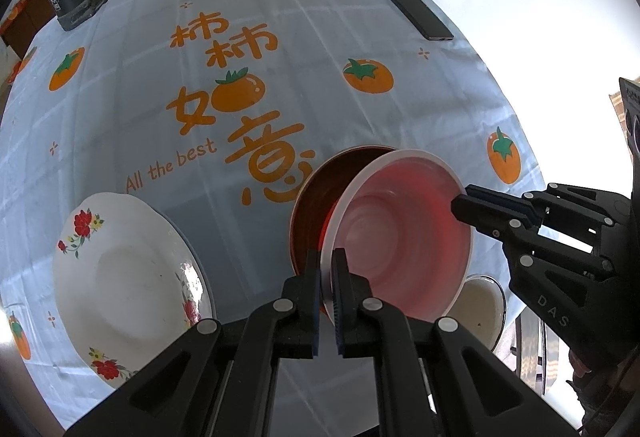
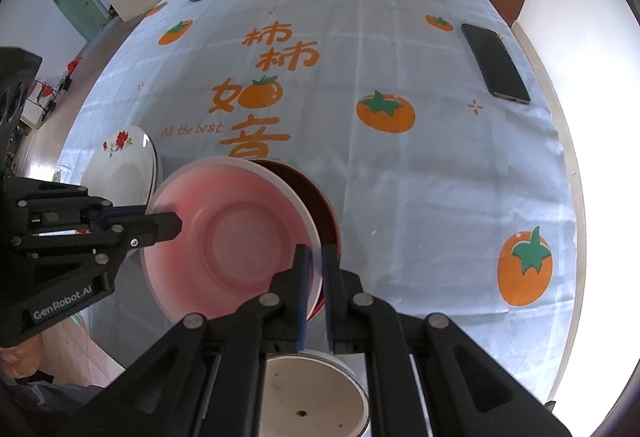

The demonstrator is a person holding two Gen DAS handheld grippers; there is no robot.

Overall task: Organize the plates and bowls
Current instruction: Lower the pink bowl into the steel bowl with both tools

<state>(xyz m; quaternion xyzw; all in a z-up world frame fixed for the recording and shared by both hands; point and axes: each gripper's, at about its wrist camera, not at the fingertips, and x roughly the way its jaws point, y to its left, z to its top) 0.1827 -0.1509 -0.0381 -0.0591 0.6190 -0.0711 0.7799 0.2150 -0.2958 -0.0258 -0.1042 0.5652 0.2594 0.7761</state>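
Left gripper (image 1: pixel 327 257) clamped on the pink bowl's (image 1: pixel 400 237) rim at 7 o'clock; right gripper (image 2: pixel 316 257) pinching the rim opposite. Bowl held tilted just over a red bowl (image 1: pixel 320 197) on the tablecloth (image 1: pixel 280 37). Flowered plate (image 1: pixel 124 277) at 9 o'clock; white bowl (image 2: pixel 316 397) near.

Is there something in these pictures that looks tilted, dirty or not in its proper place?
Yes. The translucent pink plastic bowl is tilted, pinched at its rim by the left gripper and right gripper, over the dark red bowl. The white enamel bowl has dark specks inside.
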